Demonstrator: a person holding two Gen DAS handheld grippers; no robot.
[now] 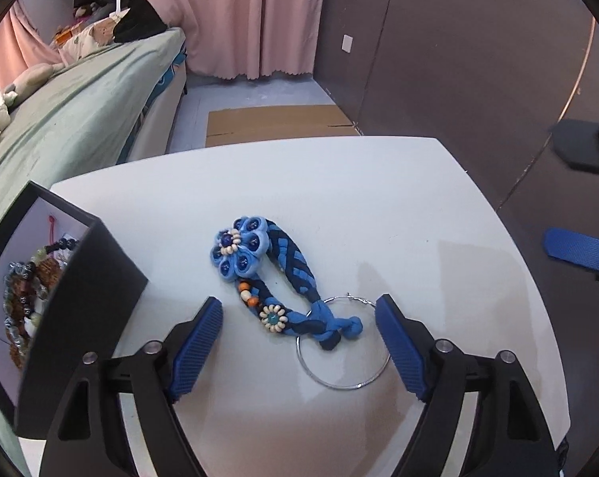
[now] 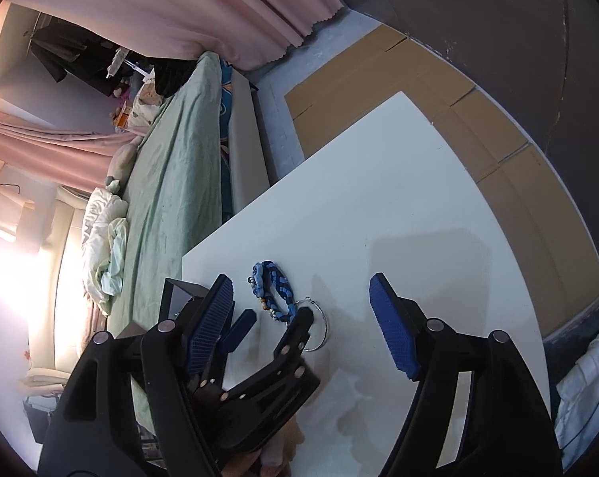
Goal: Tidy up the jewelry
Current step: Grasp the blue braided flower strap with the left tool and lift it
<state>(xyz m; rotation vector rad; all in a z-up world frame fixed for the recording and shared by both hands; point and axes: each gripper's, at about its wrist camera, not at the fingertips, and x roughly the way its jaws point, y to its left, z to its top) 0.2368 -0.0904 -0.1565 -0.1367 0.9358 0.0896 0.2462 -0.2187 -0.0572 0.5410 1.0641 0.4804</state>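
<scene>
A blue braided fabric ornament (image 1: 277, 274) with a bead-centred flower lies on the white table (image 1: 359, 198), knotted to a thin silver hoop (image 1: 343, 369). My left gripper (image 1: 297, 306) hangs just above its knotted end, open, with one blue pad on each side and neither touching it. The right wrist view shows the same ornament (image 2: 273, 288) and hoop (image 2: 319, 332), with the left gripper (image 2: 277, 314) over them. My right gripper (image 2: 301, 282) stands open, higher up and nearer, holding nothing. A black box (image 1: 88, 298) at the left holds several beaded bracelets (image 1: 25, 298).
A bed with a green sheet (image 1: 80, 111) runs along the table's left side. Flattened cardboard (image 1: 279, 123) lies on the floor beyond the far edge. Dark wall panels (image 1: 458, 59) stand to the right. One blue finger of the right gripper (image 1: 578, 250) shows at the right edge.
</scene>
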